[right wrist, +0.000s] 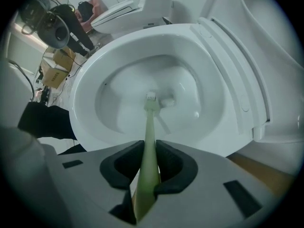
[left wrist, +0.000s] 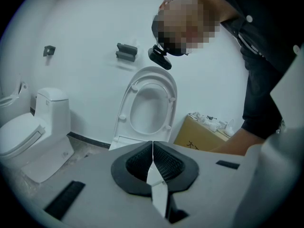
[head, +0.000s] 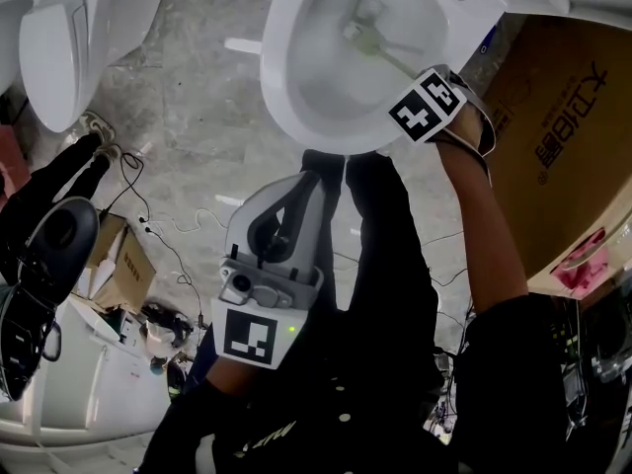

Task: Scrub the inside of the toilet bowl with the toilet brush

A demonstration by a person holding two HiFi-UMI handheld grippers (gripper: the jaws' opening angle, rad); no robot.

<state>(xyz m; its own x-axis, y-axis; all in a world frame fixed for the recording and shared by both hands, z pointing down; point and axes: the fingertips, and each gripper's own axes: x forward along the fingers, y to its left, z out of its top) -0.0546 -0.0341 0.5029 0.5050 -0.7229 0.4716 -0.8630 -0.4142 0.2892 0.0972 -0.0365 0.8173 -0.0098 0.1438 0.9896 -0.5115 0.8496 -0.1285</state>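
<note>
The white toilet bowl point(head: 296, 87) stands open at the top of the head view. A pale green toilet brush point(right wrist: 148, 132) reaches down into it, and its head point(right wrist: 151, 99) rests near the drain at the bottom of the bowl point(right wrist: 109, 65). My right gripper point(right wrist: 148, 163) is shut on the brush handle, and in the head view it hangs over the bowl's near right rim point(head: 420, 92). My left gripper point(head: 293, 197) is held back in front of the person's legs, shut with nothing in it point(left wrist: 152, 148), and faces the raised seat point(left wrist: 149, 106).
A cardboard box point(head: 563, 136) stands right of the toilet. A second toilet point(head: 54, 47) sits at the far left. Cables point(head: 168, 235), small boxes point(head: 123, 270) and black gear point(head: 44, 265) lie on the floor at left. The person's black-clad legs point(head: 390, 235) stand before the bowl.
</note>
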